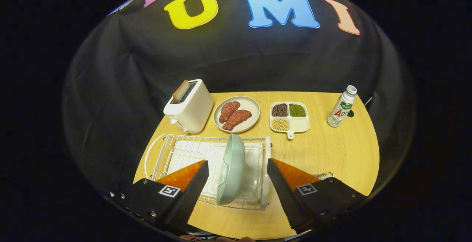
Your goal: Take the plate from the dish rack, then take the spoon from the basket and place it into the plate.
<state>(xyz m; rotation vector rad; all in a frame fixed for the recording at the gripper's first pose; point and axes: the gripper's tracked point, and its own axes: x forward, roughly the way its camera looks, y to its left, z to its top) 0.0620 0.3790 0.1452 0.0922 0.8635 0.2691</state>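
A pale green plate (232,170) stands on edge in the white wire dish rack (173,149) on the wooden table. My gripper (238,164) is open, hovering above the rack, and the plate's rim lies between my two fingers without touching either. One fingertip (201,170) is left of the plate, the other (273,168) right of it, over the rack's end. A bit of a metal wire basket (324,176) peeks out behind the right finger; the spoon is hidden.
Beyond the rack stand a white toaster (190,105) with a slice of bread, a beige plate with two meat pieces (237,114), a divided dish of beans (289,118) and a small bottle (342,106). Bare table (332,149) lies right of the rack.
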